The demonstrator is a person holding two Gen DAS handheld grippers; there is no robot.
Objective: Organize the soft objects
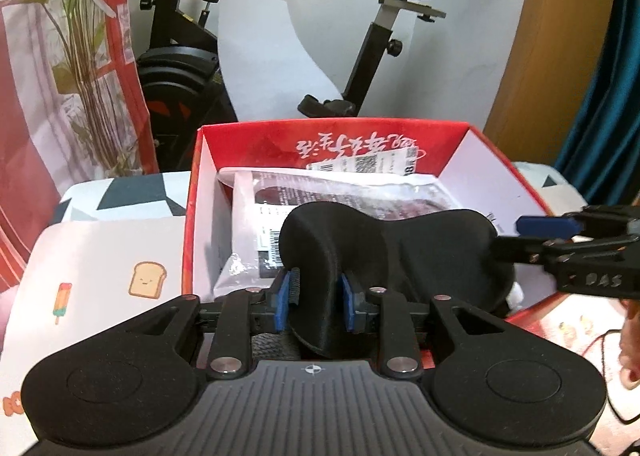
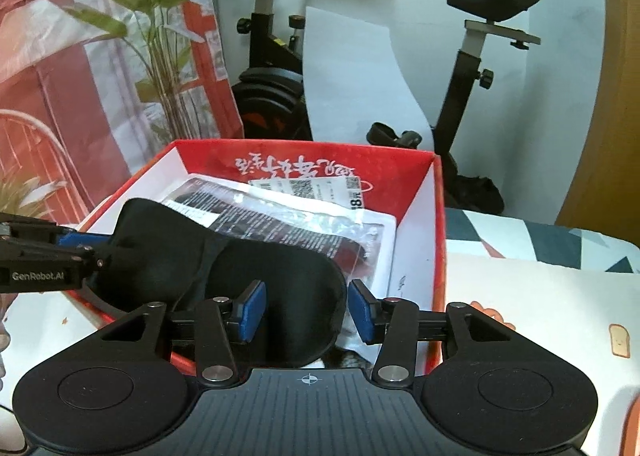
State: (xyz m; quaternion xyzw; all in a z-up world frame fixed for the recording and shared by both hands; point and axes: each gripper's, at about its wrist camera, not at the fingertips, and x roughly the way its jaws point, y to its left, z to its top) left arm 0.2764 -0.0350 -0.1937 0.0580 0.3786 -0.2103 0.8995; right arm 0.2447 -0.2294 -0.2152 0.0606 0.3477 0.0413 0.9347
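Observation:
A black padded eye mask (image 1: 400,252) hangs over the near part of a red box (image 1: 332,132). My left gripper (image 1: 316,296) is shut on the mask's left end, its blue pads pinching the fabric. My right gripper (image 2: 306,308) is open around the mask's right lobe (image 2: 280,288), its pads apart from the fabric. In the left wrist view the right gripper (image 1: 516,236) comes in from the right at the mask's far end. In the right wrist view the left gripper (image 2: 96,252) holds the other end. A plastic-wrapped packet (image 2: 320,224) lies inside the box under the mask.
The box stands on a bed with a white cartoon-print cloth (image 1: 100,264). An exercise bike (image 1: 360,36), a white board (image 1: 264,56) and a plant (image 1: 84,48) stand behind it. A wooden panel (image 1: 556,36) is at the right.

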